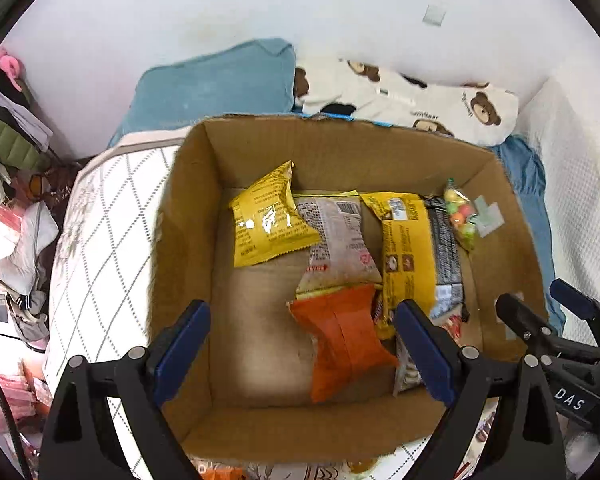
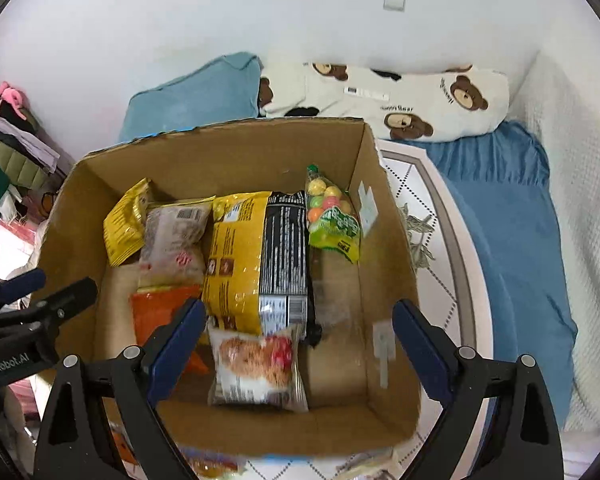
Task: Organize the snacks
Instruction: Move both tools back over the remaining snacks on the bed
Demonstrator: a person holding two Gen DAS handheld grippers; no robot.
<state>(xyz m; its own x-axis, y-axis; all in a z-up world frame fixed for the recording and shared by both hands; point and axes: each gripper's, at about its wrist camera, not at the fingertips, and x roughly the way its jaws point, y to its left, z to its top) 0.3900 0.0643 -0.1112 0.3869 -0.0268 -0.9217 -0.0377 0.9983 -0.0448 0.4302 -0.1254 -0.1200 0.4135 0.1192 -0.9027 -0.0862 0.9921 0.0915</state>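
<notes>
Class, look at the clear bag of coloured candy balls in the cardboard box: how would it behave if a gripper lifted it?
The candy bag would probably sag, since its film looks thin and crinkled. The round balls inside would likely shift. Its glossy surface may slip between the fingers.

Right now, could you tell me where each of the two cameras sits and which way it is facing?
Left wrist: sits on the left gripper, looking down into the cardboard box over the orange packet; its own open fingers show, with the other gripper at right.
Right wrist: sits on the right gripper, looking down into the box's right half; its open fingers show, with the other gripper at left.
Shared: the box, the large yellow-and-black bag, the candy-ball bag, and the bear-print pillow behind.
</notes>
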